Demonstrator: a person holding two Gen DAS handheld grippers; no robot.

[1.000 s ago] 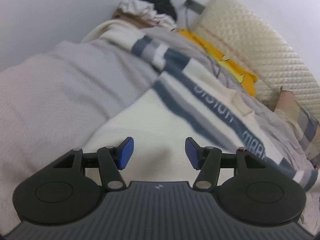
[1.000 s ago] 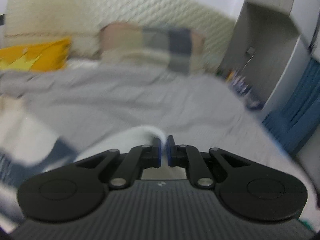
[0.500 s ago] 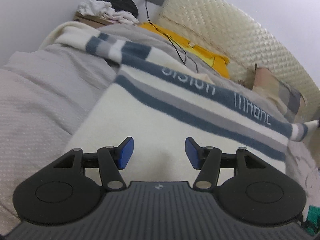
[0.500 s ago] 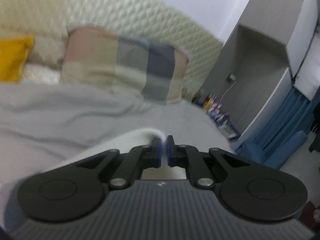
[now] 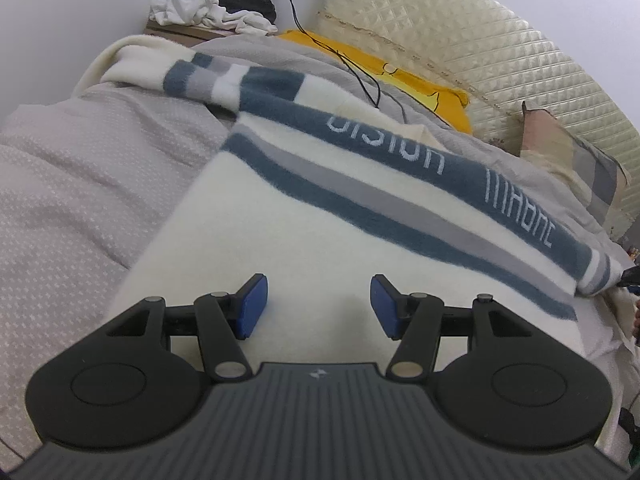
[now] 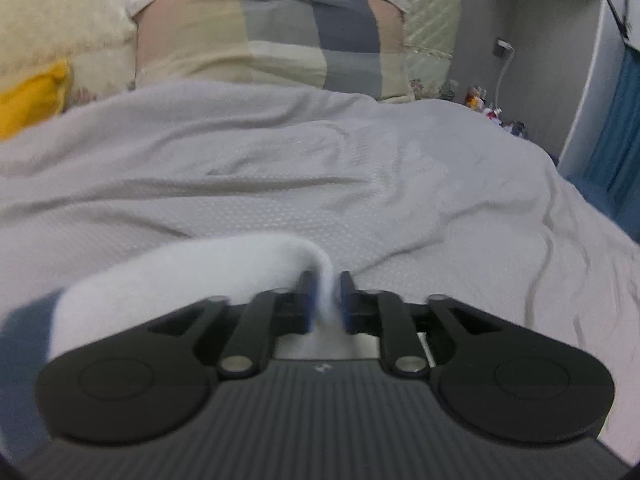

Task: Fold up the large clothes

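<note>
Right claw (image 6: 325, 300) has just been opening, sweater (image 5: 304, 240) edge between its pads | your left claw (image 5: 316, 306) spread, empty | two pillows at 1 o'clock: yellow pillow (image 5: 424, 88), checked pillow (image 5: 576, 168)

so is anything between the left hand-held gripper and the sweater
Nothing visible. The left hand-held gripper hangs open right over the cream knit sweater with blue and grey stripes, with only bare cream fabric between and ahead of its blue pads.
</note>
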